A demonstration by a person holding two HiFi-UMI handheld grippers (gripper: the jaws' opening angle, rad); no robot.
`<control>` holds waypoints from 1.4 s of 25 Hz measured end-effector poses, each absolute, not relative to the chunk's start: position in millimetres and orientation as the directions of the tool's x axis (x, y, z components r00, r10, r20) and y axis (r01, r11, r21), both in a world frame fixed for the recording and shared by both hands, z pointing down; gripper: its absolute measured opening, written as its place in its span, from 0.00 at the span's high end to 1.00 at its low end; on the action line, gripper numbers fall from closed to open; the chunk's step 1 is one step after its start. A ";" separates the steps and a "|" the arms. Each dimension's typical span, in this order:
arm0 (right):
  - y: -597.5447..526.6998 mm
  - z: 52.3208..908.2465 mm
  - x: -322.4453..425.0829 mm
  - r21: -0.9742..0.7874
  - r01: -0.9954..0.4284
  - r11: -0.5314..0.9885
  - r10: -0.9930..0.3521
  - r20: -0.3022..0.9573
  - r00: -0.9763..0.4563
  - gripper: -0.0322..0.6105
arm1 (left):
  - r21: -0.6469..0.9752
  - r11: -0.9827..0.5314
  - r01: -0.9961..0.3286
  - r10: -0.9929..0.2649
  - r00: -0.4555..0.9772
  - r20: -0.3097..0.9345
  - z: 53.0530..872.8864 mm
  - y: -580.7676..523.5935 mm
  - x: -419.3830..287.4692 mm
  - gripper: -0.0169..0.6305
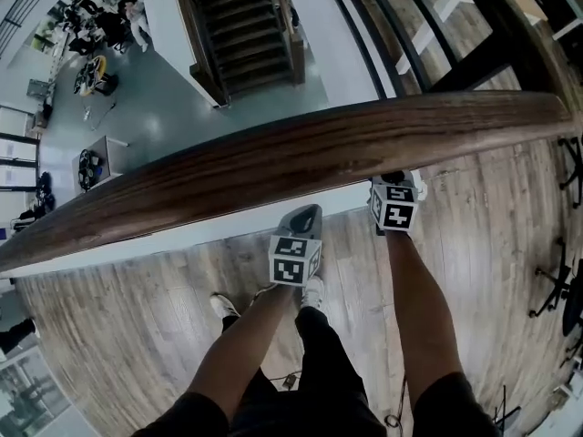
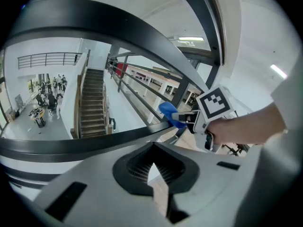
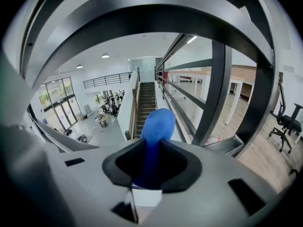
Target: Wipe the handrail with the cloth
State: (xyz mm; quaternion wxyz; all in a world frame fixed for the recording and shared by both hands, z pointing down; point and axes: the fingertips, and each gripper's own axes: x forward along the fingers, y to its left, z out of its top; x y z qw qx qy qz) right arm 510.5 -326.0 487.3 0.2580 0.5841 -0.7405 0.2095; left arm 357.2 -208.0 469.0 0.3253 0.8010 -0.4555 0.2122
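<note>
Handrail (image 1: 301,153): wooden. Its long axis runs from lower left to upper right across the head view. Both grippers sit under it on the person's side, and the wood hides their tips in that view.

Right gripper (image 3: 150,174): fingers clenched on the cloth (image 3: 157,122), a blue wad sticking out forward past the tips. In the right gripper view the handrail arcs overhead. So the cloth lies below the handrail and pokes through the balustrade, not onto the top face. The left gripper view shows the same cloth (image 2: 168,112) against a dark bar (image 2: 71,145) lower down. I cannot tell whether it touches the bar or is only in front of it.

Left gripper (image 2: 152,176): fingers closed together with nothing between them. It is to the left of the right gripper (image 1: 393,198) and a little nearer the person, and it looks across at it.

Pose: both forearms reach forward and down, and the right is the straighter.

Judgement: the right hand does the wiping. The cloth must first come up and over onto the wood, then travel along the handrail's length. The left gripper (image 1: 299,235) looks idle.
</note>
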 end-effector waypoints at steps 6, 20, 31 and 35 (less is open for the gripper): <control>-336.0 488.5 567.6 0.033 -0.979 0.200 -0.771 0.623 -0.136 0.79 | 0.337 -0.420 -0.843 -0.574 0.534 0.621 465.5 -220.5 400.7 0.97; -349.4 484.6 660.3 0.119 -0.989 0.092 -0.752 0.659 0.009 0.79 | 0.303 -0.421 -0.855 -0.588 0.512 0.626 465.7 -214.8 396.3 0.97; -325.1 467.1 614.4 -0.108 -0.991 -0.080 -0.818 0.576 0.003 0.79 | 0.311 -0.375 -0.873 -0.620 0.486 0.617 478.2 -195.4 339.0 0.97; -289.2 481.9 516.4 -0.129 -0.987 0.092 -0.848 0.510 -0.145 0.79 | 0.328 -0.301 -0.895 -0.635 0.445 0.631 503.6 -174.7 283.2 0.97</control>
